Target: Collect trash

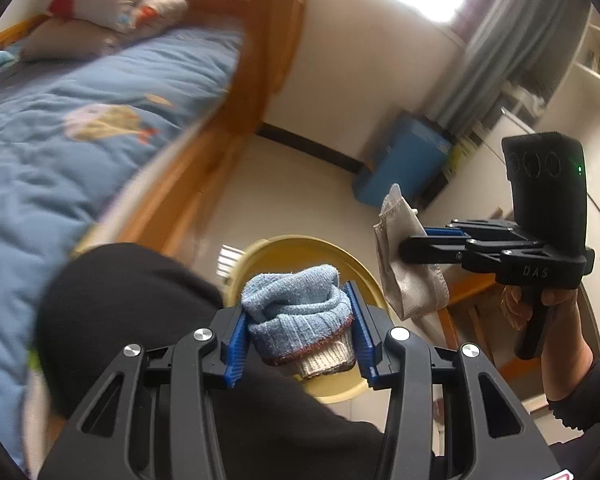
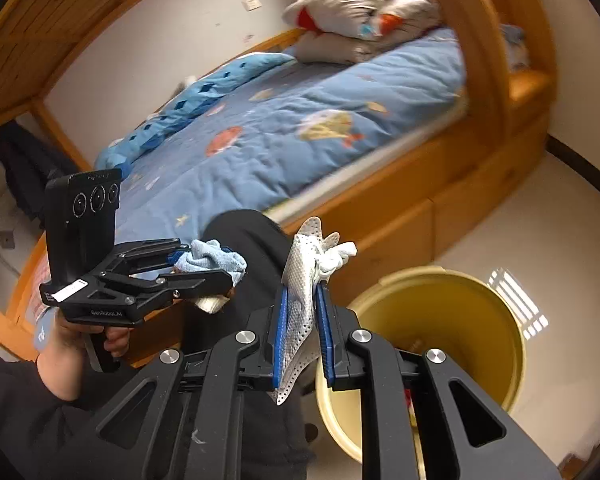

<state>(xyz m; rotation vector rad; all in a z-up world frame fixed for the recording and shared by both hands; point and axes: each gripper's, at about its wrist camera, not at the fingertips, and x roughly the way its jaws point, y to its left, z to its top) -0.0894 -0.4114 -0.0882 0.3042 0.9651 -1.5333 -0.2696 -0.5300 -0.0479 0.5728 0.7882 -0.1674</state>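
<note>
The left gripper has its blue-padded fingers clamped on a rolled blue sock, whose cream cuff with a dark red band points back toward the camera. The bundle fills the gap between the pads and bulges out past their tips. Just beyond it, in the left wrist view, lies the rim of a yellow bin standing on the pale floor, so the sock hangs near the bin's opening.

The right gripper holds its fingers nearly together, pinching a thin white perforated cloth with a knotted white bunch at its top; the fabric sticks up past the fingertips and trails down below the pads. From this side the yellow bin sits just to the right of and below the gripper, its mouth open, with something red dimly visible inside.

Each gripper shows in the other's view, side by side and apart, each gripped by a bare hand coming out of a dark sleeve. A dark-clothed knee sits between the grippers and a wooden bunk bed with a blue printed quilt and a bunched pillow. A blue box rests against the far wall below a grey curtain.
</note>
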